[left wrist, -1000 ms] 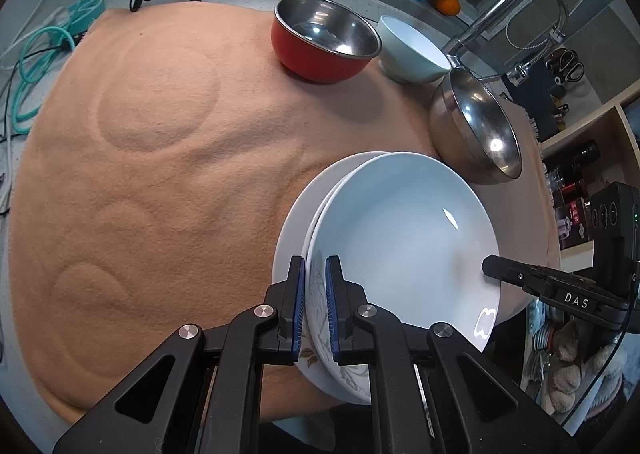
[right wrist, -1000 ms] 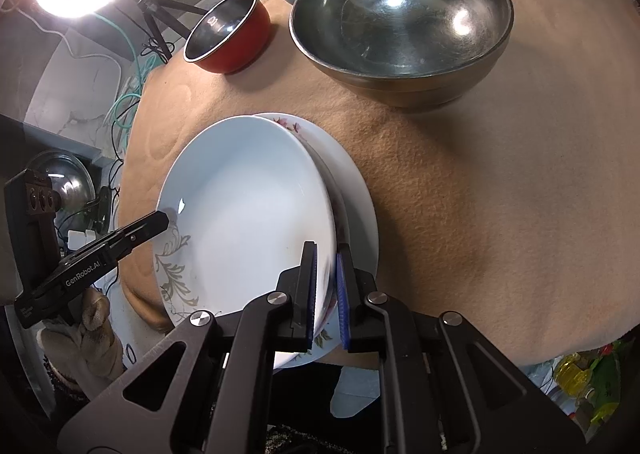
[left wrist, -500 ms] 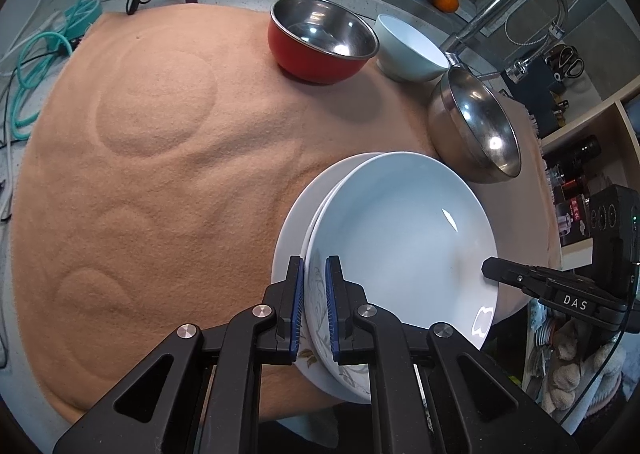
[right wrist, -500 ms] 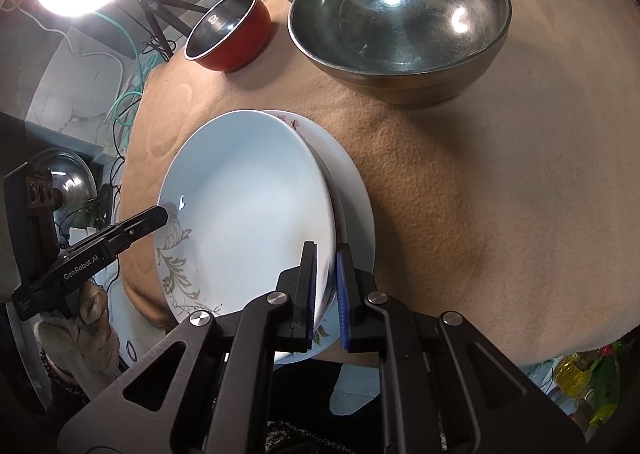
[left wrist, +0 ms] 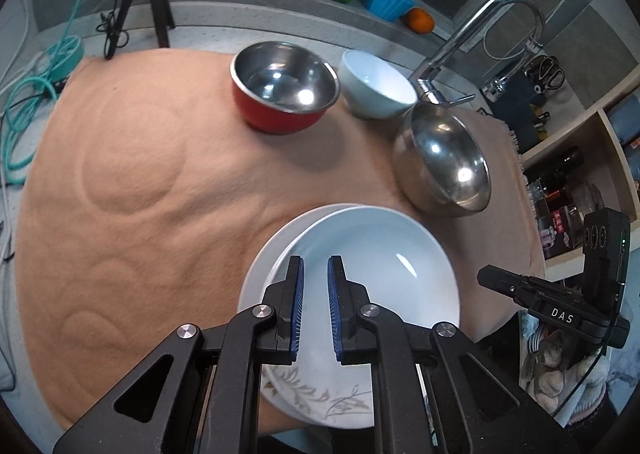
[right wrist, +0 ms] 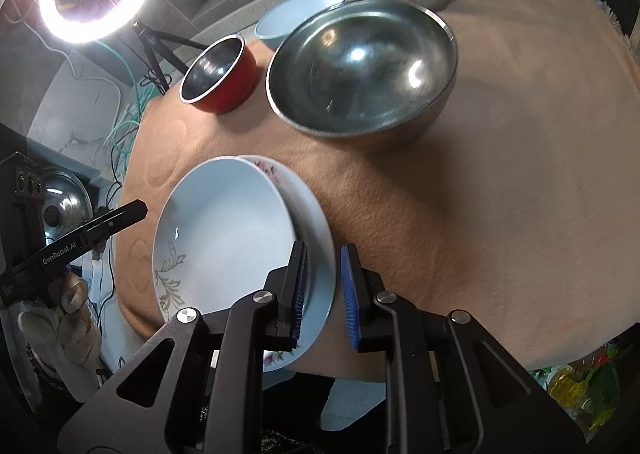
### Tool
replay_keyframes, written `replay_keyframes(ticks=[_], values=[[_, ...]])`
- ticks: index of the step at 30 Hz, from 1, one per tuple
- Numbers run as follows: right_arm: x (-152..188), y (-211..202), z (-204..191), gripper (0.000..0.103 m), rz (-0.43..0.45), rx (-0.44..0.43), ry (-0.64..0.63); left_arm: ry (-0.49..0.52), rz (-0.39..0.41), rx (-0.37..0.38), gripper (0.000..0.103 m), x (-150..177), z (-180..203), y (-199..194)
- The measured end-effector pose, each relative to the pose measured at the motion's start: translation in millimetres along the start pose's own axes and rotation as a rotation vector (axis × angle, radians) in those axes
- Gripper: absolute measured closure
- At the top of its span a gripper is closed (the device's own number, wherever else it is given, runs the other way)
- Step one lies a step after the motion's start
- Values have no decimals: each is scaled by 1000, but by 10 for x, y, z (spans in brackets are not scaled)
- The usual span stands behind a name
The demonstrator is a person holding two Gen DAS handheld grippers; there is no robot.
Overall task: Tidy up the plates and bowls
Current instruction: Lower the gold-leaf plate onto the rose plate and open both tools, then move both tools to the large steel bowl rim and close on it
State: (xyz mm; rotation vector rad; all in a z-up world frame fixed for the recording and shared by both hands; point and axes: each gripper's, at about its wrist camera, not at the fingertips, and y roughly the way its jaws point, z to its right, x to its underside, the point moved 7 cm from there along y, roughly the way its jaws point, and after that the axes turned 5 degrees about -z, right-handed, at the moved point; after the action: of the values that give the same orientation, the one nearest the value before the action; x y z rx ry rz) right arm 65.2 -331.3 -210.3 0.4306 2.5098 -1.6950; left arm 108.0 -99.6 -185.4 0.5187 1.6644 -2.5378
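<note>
Two white plates sit stacked at the near edge of the peach fleece cloth [left wrist: 132,173]: a pale blue-white deep plate with a leaf sprig [left wrist: 372,254] on top of a wider white plate with a floral rim [right wrist: 316,213]. The left gripper [left wrist: 315,308] hangs over the top plate's near side, jaws opening, nothing pinched. The right gripper [right wrist: 324,294] straddles the lower plate's rim, jaws opening, pads off it. Behind stand a red bowl with a steel lining [left wrist: 282,89], a small white bowl [left wrist: 376,85] and a large steel bowl [right wrist: 360,69].
</note>
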Motion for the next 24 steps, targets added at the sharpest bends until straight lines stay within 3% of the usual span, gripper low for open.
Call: replay_keyframes(ticks=[1,3,5,12,20,24], values=[[-25,-43,24,82,14,2,1,3,1,5,92,-22,31,10],[-96,-132,80,66,46,9,1,7,2,16,92,-88,94,39],[-187,-228,154,60,80,21,8,16,6,22,92,-152,154,67],[-611,-440,486,60,159,69,34,26,14,44,92,-422,372,237],[-930,-359,746,60,151,80,50,35,7,44,92,-684,582,405],[-1014,-272,799,60,135,61,54,34,3,51,87,-813,679,484]])
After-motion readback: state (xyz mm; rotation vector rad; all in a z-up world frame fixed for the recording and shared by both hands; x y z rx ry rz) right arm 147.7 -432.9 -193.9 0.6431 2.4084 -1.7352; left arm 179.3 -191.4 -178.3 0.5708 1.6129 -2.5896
